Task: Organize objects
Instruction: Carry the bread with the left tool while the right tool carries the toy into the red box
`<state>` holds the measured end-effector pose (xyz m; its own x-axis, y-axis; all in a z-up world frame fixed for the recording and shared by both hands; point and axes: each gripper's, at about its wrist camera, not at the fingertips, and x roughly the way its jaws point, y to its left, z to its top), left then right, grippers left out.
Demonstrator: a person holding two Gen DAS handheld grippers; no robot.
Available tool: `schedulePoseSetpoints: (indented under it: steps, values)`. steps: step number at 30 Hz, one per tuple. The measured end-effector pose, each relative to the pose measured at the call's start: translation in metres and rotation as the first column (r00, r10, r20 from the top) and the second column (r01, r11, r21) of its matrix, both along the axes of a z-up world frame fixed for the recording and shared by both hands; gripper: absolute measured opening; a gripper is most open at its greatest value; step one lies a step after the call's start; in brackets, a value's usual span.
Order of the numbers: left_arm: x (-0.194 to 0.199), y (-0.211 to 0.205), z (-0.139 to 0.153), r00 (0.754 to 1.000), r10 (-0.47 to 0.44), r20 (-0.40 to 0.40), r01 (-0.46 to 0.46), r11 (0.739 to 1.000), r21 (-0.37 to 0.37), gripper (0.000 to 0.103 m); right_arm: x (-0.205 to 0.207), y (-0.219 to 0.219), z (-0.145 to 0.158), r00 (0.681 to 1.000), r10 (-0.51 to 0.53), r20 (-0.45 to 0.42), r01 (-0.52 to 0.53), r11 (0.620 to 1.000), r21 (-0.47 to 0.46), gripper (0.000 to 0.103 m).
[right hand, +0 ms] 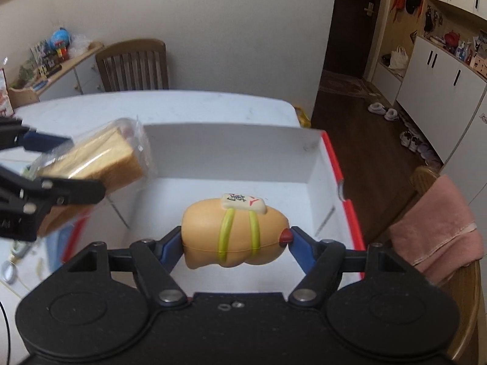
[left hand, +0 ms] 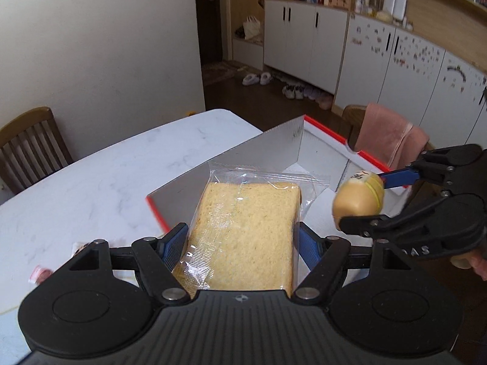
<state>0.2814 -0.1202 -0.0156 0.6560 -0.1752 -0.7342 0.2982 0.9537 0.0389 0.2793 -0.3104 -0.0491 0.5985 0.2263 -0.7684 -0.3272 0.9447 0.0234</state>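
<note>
My left gripper [left hand: 240, 241] is shut on a slice of bread in a clear wrapper [left hand: 246, 231], held over the near left edge of a white box with a red rim [left hand: 328, 149]. My right gripper [right hand: 234, 238] is shut on a tan toy [right hand: 232, 234] with yellow bands and a mahjong tile on top, held above the box floor [right hand: 231, 158]. In the left wrist view the toy [left hand: 359, 196] and the right gripper [left hand: 380, 197] hang over the box's right side. Seen from the right wrist, the wrapped bread [right hand: 100, 158] sits at the left in the left gripper [right hand: 73, 164].
The box stands on a white marble table [left hand: 106, 176]. A wooden chair [left hand: 30, 146] is at the table's far left; another chair draped with a pink towel [right hand: 438, 225] stands right of the box. Small wrapped items [left hand: 42, 273] lie on the table at the left.
</note>
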Motion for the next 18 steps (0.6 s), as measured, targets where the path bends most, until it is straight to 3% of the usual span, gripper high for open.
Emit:
schedulePoseSetpoints:
  steps: [5,10,18]
  values:
    - [0.031,-0.021,-0.020,0.999,-0.008,-0.053,0.011,0.999,0.044,0.075,0.013,-0.006,-0.008,0.999,0.033,-0.015,-0.033,0.999,-0.004,0.073]
    - [0.056,-0.032,-0.040,0.995,-0.007,-0.098,0.016,0.996,0.089,0.075,0.028,0.004,-0.018,0.988,0.122,-0.091,-0.124,0.992,-0.021,0.072]
    - [0.083,-0.049,-0.069,0.984,-0.036,-0.177,0.057,0.991,0.119,0.071,0.056,0.010,-0.050,0.973,0.127,-0.192,-0.142,0.988,-0.064,0.072]
